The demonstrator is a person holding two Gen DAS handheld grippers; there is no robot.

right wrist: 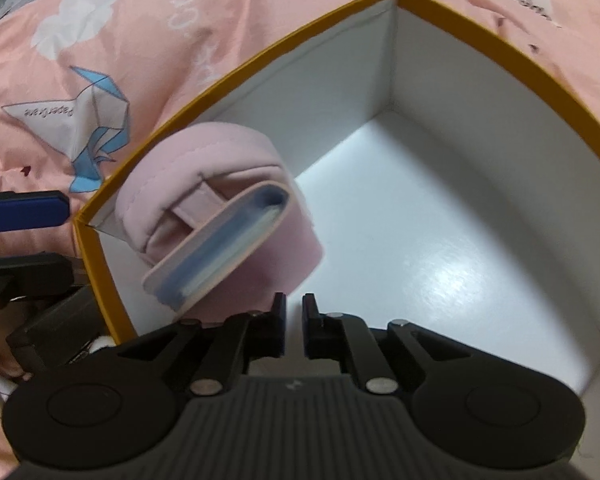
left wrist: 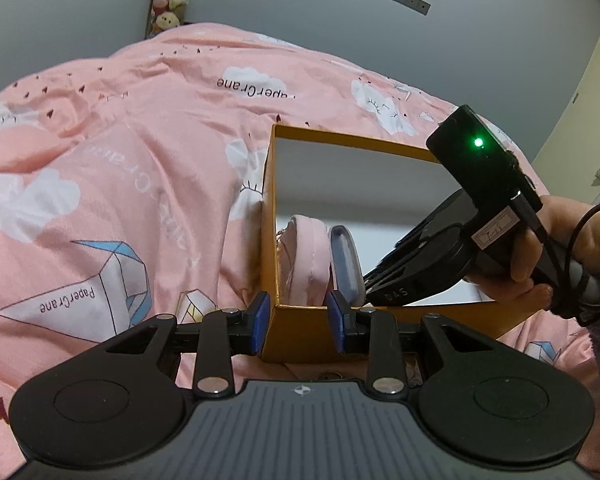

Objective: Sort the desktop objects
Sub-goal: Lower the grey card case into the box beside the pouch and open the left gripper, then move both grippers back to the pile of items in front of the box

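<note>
Your left tongs [left wrist: 299, 322] clamp the near corner of the yellow-rimmed white cardboard box [right wrist: 512, 68], while your right tongs [right wrist: 294, 326], nearly closed and empty, hang beside the pink padded pouch [right wrist: 228, 152] at centre-left.

1. The left hand-held gripper [left wrist: 299, 322] points downward at a slant, its blue pads [left wrist: 261, 322] clamped on the box [left wrist: 300, 340] at its near corner.
2. The right hand-held gripper [right wrist: 294, 330] points steeply down into the box, jaws nearly together with nothing between them.
3. A hand [left wrist: 540, 252] grasps the right hand-held gripper's handle above the box's right side.
</note>
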